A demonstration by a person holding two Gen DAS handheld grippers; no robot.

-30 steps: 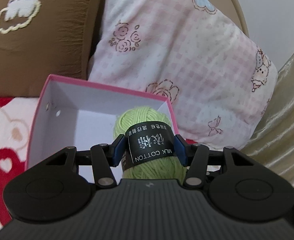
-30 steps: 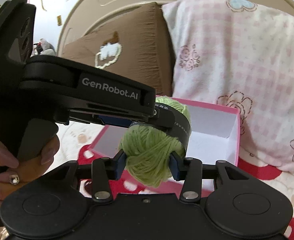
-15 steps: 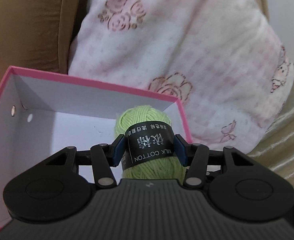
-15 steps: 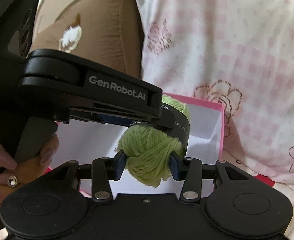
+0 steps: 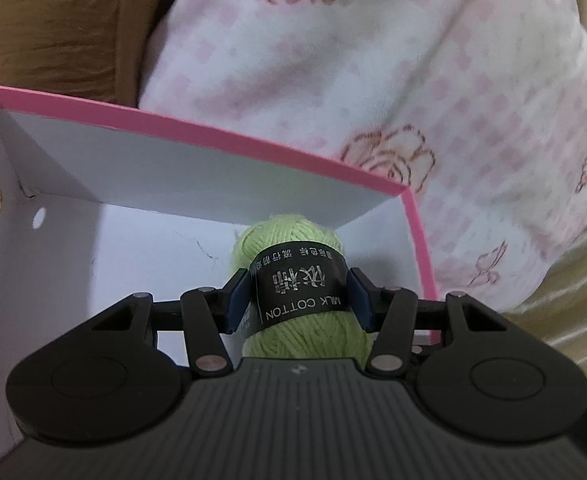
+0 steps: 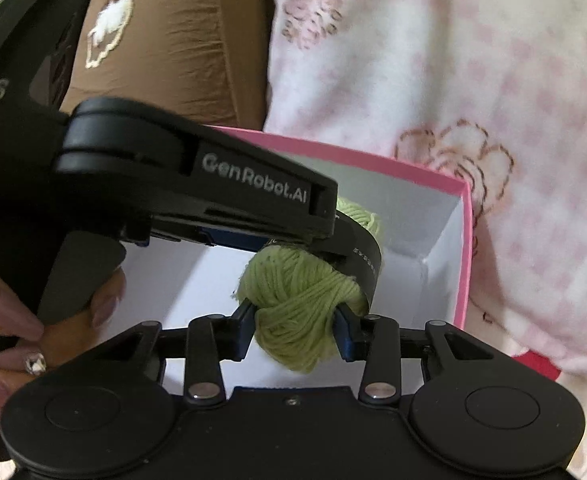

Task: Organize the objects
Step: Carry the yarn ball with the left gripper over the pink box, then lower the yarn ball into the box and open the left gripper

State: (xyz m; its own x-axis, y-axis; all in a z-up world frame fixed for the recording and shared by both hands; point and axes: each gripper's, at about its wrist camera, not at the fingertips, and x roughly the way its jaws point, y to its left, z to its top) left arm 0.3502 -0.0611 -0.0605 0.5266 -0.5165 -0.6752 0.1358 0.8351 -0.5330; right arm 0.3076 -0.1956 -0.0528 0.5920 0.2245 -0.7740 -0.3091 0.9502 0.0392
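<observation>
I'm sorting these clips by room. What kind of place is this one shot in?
Most likely a bedroom, on a bed: a pink flowered pillow and a brown cushion lean up behind the pink box, which seems to sit on soft printed bedding.

Both grippers angled downward: the left gripper (image 5: 299,294) clamped at lower centre; the right gripper (image 6: 295,320), its jaws just closing, pinched likewise.

Open pink box (image 5: 213,136): white floor bare toward 9 o'clock, giving free passage there. Its far wall stands at 12 o'clock, its side wall at 3 o'clock. Pink pillow (image 5: 413,80) and brown cushion (image 5: 53,20) crowd close behind the rim.
</observation>
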